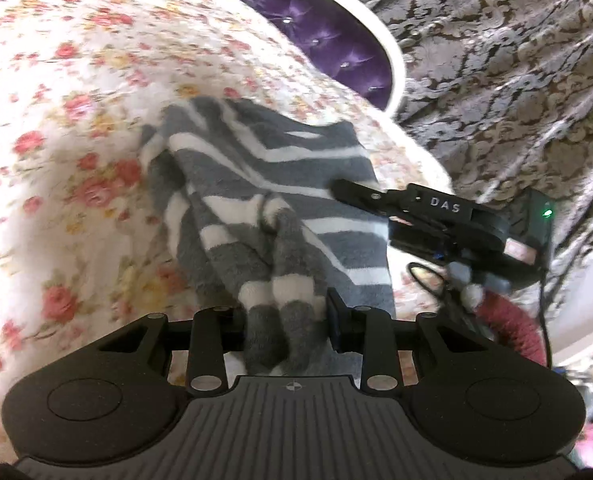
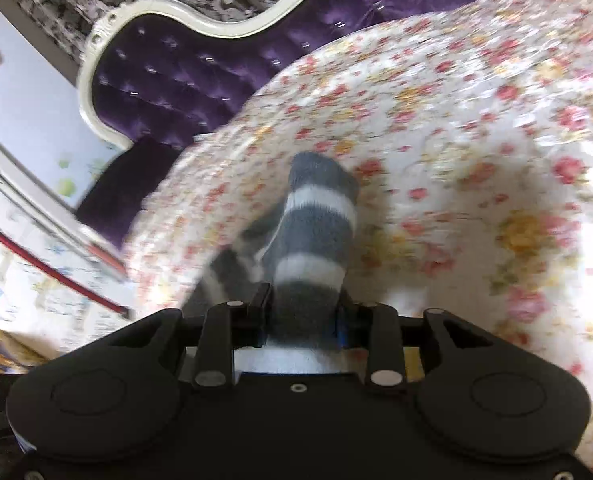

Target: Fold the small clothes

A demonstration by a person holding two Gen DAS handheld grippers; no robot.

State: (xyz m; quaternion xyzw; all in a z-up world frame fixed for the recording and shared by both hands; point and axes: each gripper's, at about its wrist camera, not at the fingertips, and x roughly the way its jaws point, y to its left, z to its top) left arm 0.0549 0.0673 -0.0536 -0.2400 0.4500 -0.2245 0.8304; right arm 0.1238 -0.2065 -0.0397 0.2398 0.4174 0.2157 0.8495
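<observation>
I see my left tool (image 1: 286, 320) and right tool (image 2: 302, 316) both grasping the fuzzy grey-and-white striped garment (image 1: 272, 184) above the floral bedspread (image 1: 68, 92)

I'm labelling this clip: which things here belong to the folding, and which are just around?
Part of the job:
- grey-and-white striped garment
- left tongs, shut on it
- right tongs, shut on it

Just around:
- floral bedspread
- purple tufted headboard
</observation>
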